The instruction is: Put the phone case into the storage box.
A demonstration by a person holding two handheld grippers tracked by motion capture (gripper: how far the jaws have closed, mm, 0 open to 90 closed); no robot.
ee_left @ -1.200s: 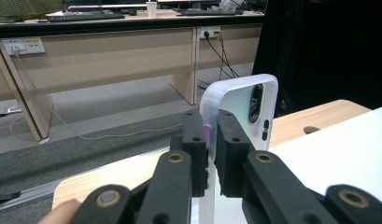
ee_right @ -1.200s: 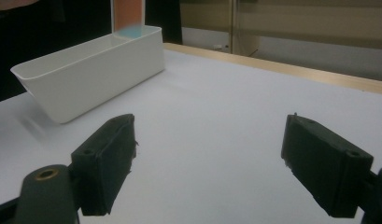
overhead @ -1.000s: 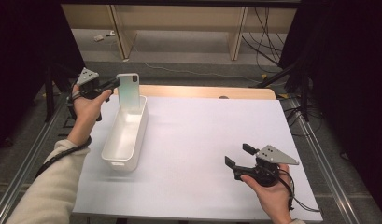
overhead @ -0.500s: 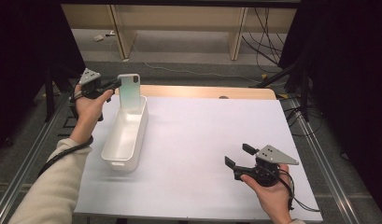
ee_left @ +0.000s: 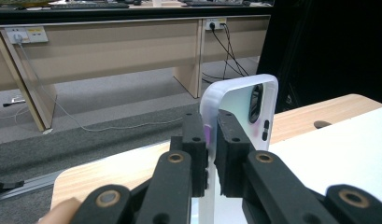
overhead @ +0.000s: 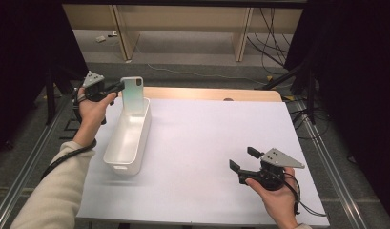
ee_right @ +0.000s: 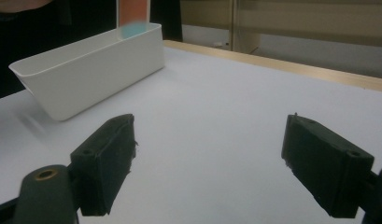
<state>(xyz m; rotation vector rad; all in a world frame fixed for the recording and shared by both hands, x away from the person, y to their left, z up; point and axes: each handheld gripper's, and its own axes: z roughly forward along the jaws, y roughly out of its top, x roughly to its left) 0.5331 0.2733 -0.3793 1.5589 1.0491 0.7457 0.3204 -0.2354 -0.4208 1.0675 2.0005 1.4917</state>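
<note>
I am holding a phone case [overhead: 132,94] upright with my left gripper [overhead: 117,87], its fingers [ee_left: 196,140] clamped on one long edge of the case. The case is standing at the far end of the white bin [overhead: 129,136], its lower end dipping inside the bin's far wall; I cannot tell whether it is touching the bottom. In my left gripper view the case [ee_left: 254,109] is showing its camera cutout and side button holes, and its thin rim is pinched flat between my pads.

I am judging this case as very light, thin and bendy, with a smooth and likely slick shell. A pinch on the rim alone is letting it flex and swing, so a grip lower on the long side, nearer the middle of the case, would be steadier than one near a corner. Squeezing hard is not needed; it would only bow the wall.

My right gripper [overhead: 244,160] is waiting near the tabletop [overhead: 216,129], well to the right of the bin, its fingers [ee_right: 106,163] spread wide and holding nothing.
</note>
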